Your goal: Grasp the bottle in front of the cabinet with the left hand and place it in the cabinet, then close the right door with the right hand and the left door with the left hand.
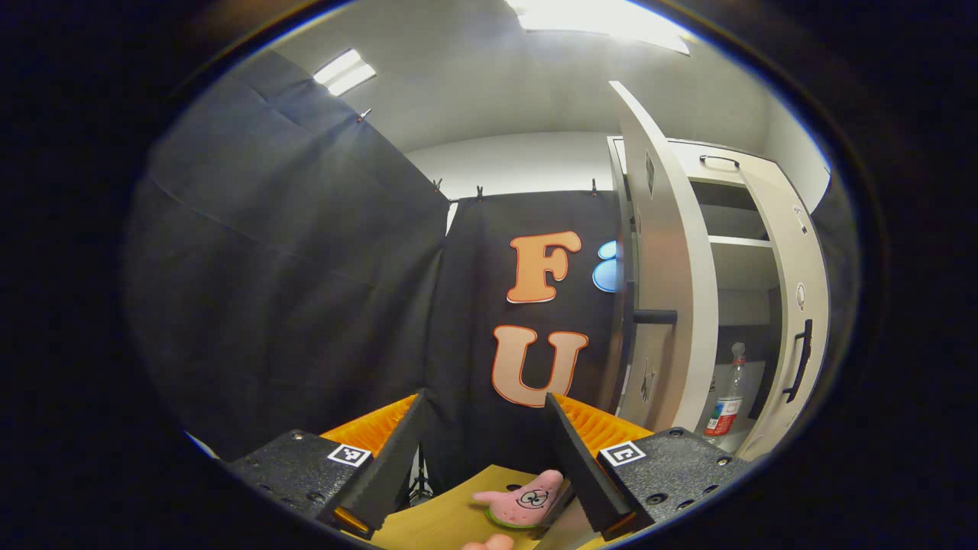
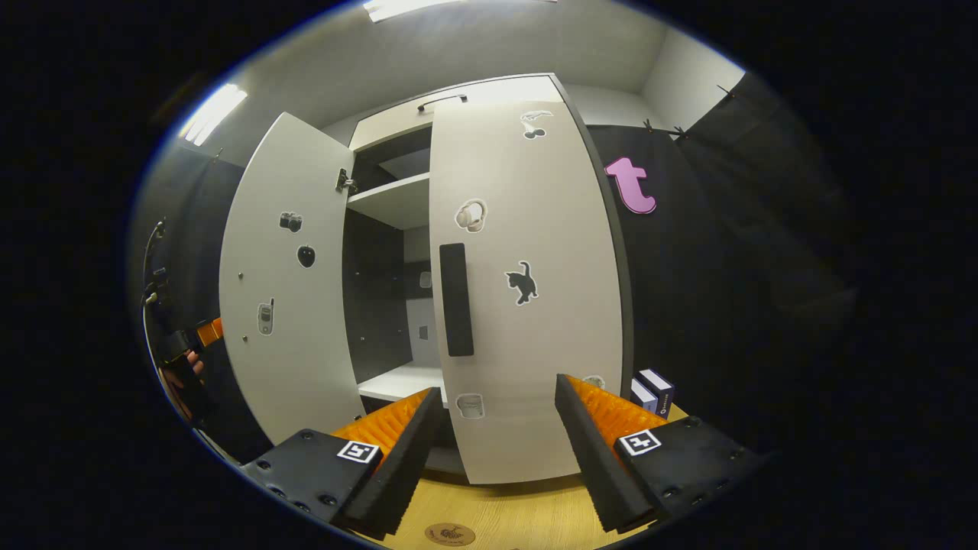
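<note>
Bottle (image 1: 727,397) upright inside cabinet (image 1: 733,229), ahead-right of left gripper (image 1: 483,451). Both grippers, right gripper (image 2: 498,443) included, wide, empty.

The wooden table (image 1: 443,523) carries a pink toy (image 1: 523,496), cabinet (image 2: 527,428), perhaps boxes (image 2: 652,391).

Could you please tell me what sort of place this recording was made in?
Most likely a staged recording booth, not a home: black cloth walls are clipped up around a pale cabinet standing on a wooden table, with a bottle inside it.
</note>
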A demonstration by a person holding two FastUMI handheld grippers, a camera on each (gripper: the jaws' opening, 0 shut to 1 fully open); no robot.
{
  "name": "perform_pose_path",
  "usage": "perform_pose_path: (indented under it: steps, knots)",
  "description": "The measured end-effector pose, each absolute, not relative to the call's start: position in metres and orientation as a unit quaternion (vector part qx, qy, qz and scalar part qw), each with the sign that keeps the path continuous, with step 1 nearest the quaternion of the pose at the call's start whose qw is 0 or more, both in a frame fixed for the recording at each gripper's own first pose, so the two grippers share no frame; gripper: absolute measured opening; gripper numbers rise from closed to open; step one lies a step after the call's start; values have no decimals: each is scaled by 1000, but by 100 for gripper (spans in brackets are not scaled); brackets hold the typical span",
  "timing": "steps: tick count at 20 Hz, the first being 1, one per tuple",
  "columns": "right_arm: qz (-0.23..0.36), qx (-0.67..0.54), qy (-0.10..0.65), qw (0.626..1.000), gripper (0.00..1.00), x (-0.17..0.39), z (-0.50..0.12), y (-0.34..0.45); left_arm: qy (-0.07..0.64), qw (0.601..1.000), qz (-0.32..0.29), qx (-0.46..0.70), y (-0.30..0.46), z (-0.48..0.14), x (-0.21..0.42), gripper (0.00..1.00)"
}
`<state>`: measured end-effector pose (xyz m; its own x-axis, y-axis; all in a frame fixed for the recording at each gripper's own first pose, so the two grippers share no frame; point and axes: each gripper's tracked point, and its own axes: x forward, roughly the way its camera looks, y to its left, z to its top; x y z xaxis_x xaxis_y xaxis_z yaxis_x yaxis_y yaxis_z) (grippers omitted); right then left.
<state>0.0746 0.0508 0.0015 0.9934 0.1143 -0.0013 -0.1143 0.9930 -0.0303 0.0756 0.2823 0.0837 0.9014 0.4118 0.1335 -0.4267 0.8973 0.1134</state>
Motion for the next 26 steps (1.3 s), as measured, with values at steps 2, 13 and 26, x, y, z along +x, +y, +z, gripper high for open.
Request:
perform_pose_path:
  steps: [2, 13, 26]
  knots:
    - [43, -23, 3, 999, 98, 67, -3, 33, -55, 973, 216, 66, 279, 81, 74, 94]
    - [5, -12, 9, 1000, 97, 44, -1, -15, -47, 990, 125, 35, 211, 70, 78, 91]
    - [-20, -9, 13, 1000, 98, 29, 0, -34, -7, 1000, -9, -15, 102, 34, 112, 93]
